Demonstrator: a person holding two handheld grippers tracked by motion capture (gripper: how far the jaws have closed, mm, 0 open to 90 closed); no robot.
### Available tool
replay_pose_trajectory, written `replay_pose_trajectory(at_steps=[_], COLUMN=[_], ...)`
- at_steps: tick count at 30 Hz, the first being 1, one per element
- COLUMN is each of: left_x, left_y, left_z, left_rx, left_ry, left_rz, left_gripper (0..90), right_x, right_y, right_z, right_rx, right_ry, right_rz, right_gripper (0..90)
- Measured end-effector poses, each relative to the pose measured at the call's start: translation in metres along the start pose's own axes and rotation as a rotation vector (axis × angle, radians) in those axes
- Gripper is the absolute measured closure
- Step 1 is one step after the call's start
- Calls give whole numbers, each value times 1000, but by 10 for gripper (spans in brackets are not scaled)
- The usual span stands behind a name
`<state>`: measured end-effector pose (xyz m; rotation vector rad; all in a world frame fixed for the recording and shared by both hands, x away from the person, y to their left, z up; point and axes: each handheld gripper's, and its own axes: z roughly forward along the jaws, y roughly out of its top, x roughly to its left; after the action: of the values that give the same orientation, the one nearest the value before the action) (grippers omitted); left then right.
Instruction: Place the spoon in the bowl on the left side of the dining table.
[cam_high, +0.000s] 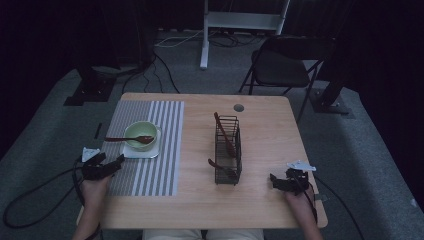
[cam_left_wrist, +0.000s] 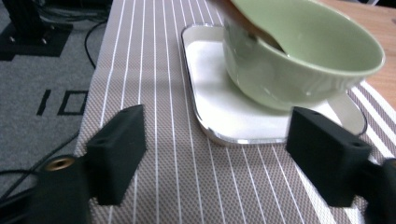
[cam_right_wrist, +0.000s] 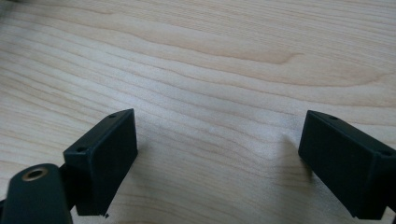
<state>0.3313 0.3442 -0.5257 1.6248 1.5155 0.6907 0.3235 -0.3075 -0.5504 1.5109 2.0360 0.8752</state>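
Note:
A pale green bowl (cam_high: 140, 134) stands on a small white tray (cam_high: 152, 151) on the striped placemat (cam_high: 162, 150), with a dark wooden spoon (cam_high: 125, 139) resting across it. My left gripper (cam_high: 116, 161) lies low at the mat's left edge, just short of the tray. Its own view shows the jaws wide apart, open and empty, the tray (cam_left_wrist: 219, 107) and bowl (cam_left_wrist: 299, 60) beyond them. My right gripper (cam_high: 273, 179) rests near the table's front right, open over bare wood (cam_right_wrist: 210, 93).
A black wire basket (cam_high: 228, 150) stands mid-table with dark wooden utensils (cam_high: 225, 135) leaning in it. A round hole (cam_high: 238, 107) sits near the table's far edge. Beyond the table stand a folding chair (cam_high: 282, 65) and a white stand (cam_high: 205, 35).

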Motion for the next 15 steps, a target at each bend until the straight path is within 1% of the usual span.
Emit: replay_pose_trajectory(at_steps=[1, 3, 4, 7, 8, 9, 10, 11, 13, 15], left_x=[-1, 0, 0, -2, -3, -4, -6, -8, -11, -13], left_y=[-2, -5, -7, -12, -13, -15, -16, -17, -18, -20], left_z=[-1, -2, -3, -7, -8, -10, -11, -13, -18, -23], left_rx=[0, 6, 8, 14, 37, 45, 47, 54, 45, 29], left_ry=[10, -5, 3, -6, -9, -11, -14, -14, -6, -16], left_rz=[2, -16, -9, -12, -19, -17, -13, -1, 17, 13], left_gripper=[194, 195, 194, 194, 174, 125, 99, 99, 99, 99], right_x=[0, 0, 0, 0, 0, 0, 0, 0, 0, 0], right_y=[0, 0, 0, 0, 0, 0, 0, 0, 0, 0], right_z=[0, 0, 0, 0, 0, 0, 0, 0, 0, 0], right_rx=[0, 0, 0, 0, 0, 0, 0, 0, 0, 0], right_ry=[0, 0, 0, 0, 0, 0, 0, 0, 0, 0], right_rz=[0, 0, 1, 0, 0, 0, 0, 1, 1, 1], right_gripper=[109, 109, 109, 109, 109, 109, 109, 109, 109, 109])
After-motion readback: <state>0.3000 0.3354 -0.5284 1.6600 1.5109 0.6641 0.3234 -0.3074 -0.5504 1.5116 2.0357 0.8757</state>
